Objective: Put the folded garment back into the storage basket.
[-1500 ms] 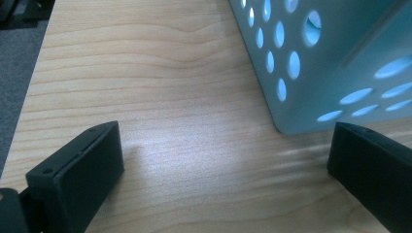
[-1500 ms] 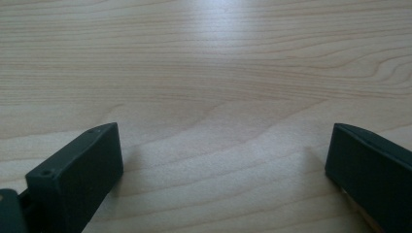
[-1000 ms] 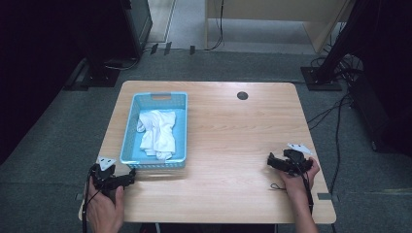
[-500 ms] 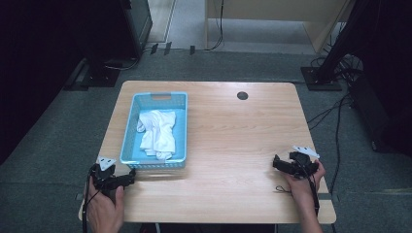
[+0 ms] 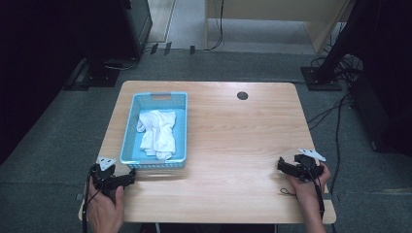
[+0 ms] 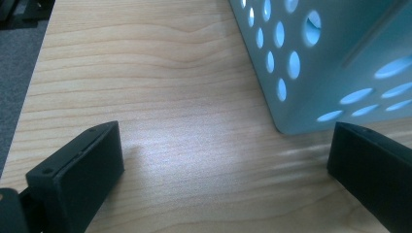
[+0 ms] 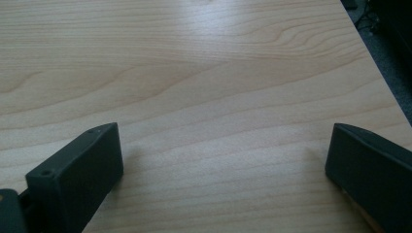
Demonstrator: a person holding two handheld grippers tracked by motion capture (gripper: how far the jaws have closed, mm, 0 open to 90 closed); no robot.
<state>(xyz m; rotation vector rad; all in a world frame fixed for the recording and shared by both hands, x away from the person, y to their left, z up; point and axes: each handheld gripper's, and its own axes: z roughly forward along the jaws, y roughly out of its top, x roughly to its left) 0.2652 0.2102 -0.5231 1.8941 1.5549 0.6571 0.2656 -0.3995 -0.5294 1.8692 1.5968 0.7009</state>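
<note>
A: In the high view, where are the hands?

B: The left hand (image 5: pixel 104 206) comes in at the surface's (image 5: pixel 233 131) near left corner, holding the left hand-held gripper (image 5: pixel 130 176) low and pointed right, just off the near end of the blue basket (image 5: pixel 129 131). The right hand (image 5: pixel 305 187) sits at the near right corner, its right hand-held gripper (image 5: pixel 280 165) pointed left across the bare wood.

A: And the basket?

B: It stands along the left edge, with a white cloth (image 5: pixel 158 133) crumpled inside.

A: The left gripper view?

B: The left hand-held gripper (image 6: pixel 226 150) has its jaws spread wide, nothing between them but wood. The basket's (image 6: pixel 330 58) perforated corner stands just ahead of the right-hand jaw.

A: The right gripper view?

B: The right hand-held gripper (image 7: pixel 223 150) is spread wide too, low over the bare surface (image 7: pixel 204 73), holding nothing.
</note>
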